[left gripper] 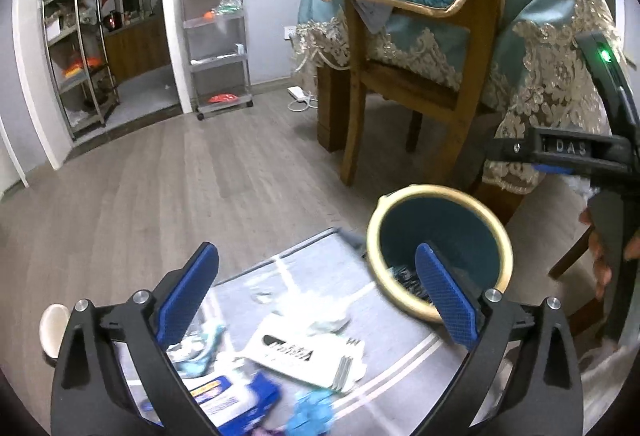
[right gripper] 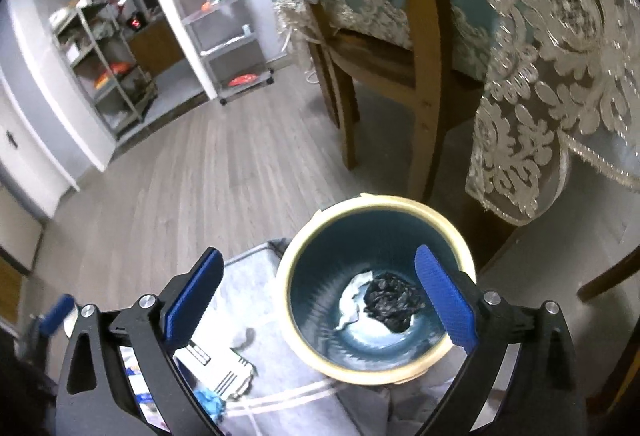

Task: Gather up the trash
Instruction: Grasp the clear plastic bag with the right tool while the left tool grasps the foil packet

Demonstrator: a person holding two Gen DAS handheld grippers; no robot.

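- Both tongs are spread wide, nothing gripped: right tongs (right gripper: 318, 294) over the waste bin (right gripper: 460, 236), where black crumpled trash (right gripper: 390, 302) lies.
- Left tongs (left gripper: 316, 290) are held above the mat's litter; the white wrapper (left gripper: 304, 350) is judged next, needing descent and closure.

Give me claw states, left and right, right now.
Left claw: open, empty, above the mat's trash.
Right claw: open, empty, over the bin.

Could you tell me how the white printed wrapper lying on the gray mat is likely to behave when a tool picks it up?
The white wrapper looks thin and creased, so it will probably flop and fold. It lies flat on the mat, so getting a finger under an edge may be fiddly. It seems light for its size.
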